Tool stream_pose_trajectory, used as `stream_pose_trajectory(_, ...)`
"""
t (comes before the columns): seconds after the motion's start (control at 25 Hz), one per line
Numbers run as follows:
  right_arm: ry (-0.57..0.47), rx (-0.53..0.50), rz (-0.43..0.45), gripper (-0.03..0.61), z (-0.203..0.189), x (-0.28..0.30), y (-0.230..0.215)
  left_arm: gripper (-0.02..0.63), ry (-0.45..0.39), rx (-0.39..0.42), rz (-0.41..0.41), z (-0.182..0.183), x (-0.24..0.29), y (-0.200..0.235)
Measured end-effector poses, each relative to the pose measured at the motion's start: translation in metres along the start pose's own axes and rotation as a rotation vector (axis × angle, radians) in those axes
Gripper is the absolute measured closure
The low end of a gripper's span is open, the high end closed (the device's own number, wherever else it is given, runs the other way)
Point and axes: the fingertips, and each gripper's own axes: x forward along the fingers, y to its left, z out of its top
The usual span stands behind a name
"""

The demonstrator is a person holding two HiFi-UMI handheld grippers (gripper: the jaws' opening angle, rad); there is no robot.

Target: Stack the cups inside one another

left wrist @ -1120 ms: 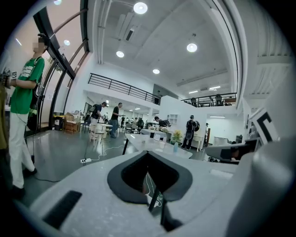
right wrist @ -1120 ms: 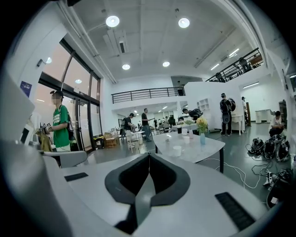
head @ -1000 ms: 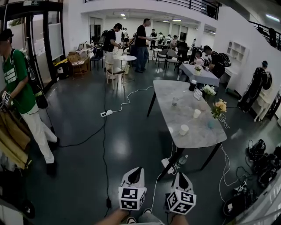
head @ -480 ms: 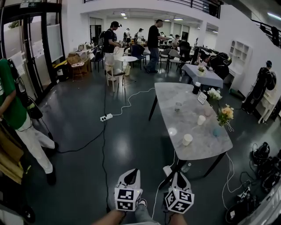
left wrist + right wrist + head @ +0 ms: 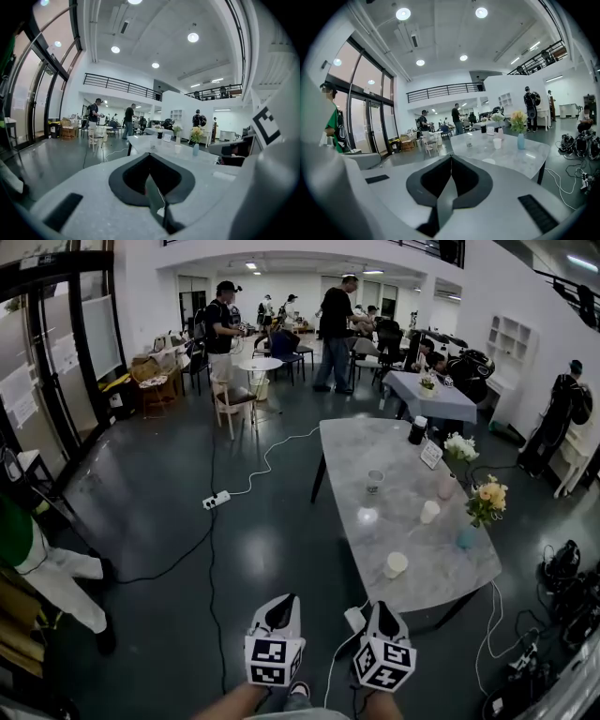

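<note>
Cups (image 5: 429,512) stand spaced apart on the table (image 5: 352,442); the nearest cup (image 5: 396,564) lies ahead of your right tool (image 5: 386,611) and left tool (image 5: 284,602), untouched; both tools are closed and empty.

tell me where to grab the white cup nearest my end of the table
The white cup looks upright, mouth up, standing alone on the marble table with nothing in front. So probably grip its rim, one jaw inside and one outside, coming from the near end.

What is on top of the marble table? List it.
Marble table carries a near white cup, a second white cup, a clear glass, a black container, a sign card and yellow flowers. Tabletop behind the flowers is covered.
</note>
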Motion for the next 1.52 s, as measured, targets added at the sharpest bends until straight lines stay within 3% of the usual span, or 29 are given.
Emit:
stream_pose_trajectory(0.44, 0.073, -0.004, 0.000, 0.572, -0.003, 0.074, -0.005, 0.617, 0.040, -0.029, 0.007, 0.001, 0.075, 0.030)
stream_pose_trajectory(0.68, 0.077, -0.001, -0.045, 0.572, 0.001, 0.111, -0.002, 0.617, 0.052, -0.034, -0.043, 0.002, 0.116, 0.051)
stream_pose_trajectory(1.0, 0.036, -0.008, -0.096, 0.571, 0.028, 0.183, 0.043, 0.617, 0.034, 0.015, -0.111, 0.030, 0.177, 0.116)
stream_pose_trajectory(1.28, 0.045, 0.007, -0.129, 0.571, 0.032, 0.240, 0.080, 0.617, 0.051, 0.022, -0.149, 0.038, 0.221, 0.176)
stream_pose_trajectory(1.52, 0.069, 0.019, -0.180, 0.572, 0.029, 0.266, 0.090, 0.617, 0.061, 0.021, -0.186, 0.040, 0.251, 0.203)
